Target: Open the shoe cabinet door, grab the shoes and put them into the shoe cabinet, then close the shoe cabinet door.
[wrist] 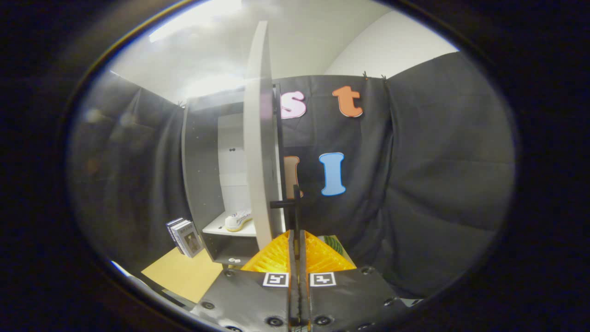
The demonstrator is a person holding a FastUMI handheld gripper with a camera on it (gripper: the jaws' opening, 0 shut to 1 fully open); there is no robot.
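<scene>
The shoe cabinet (203, 184) stands ahead and a little left, dark-framed with a pale back panel. Its white door (258, 152) is swung open and shows edge-on, straight ahead of my fingers. A thin black handle (295, 203) sticks out from the door's edge and runs down between my fingertips. My gripper (296, 237) is shut on that handle, with the two fingers pressed close together. A white shoe (238, 220) lies on the cabinet's lower shelf (216, 228), left of the door.
A few books (185, 237) lean against the cabinet's left side on a yellow surface (184, 274). Black cloth walls close the booth behind and to the right. A striped greenish item (334, 244) peeks out just right of my fingers.
</scene>
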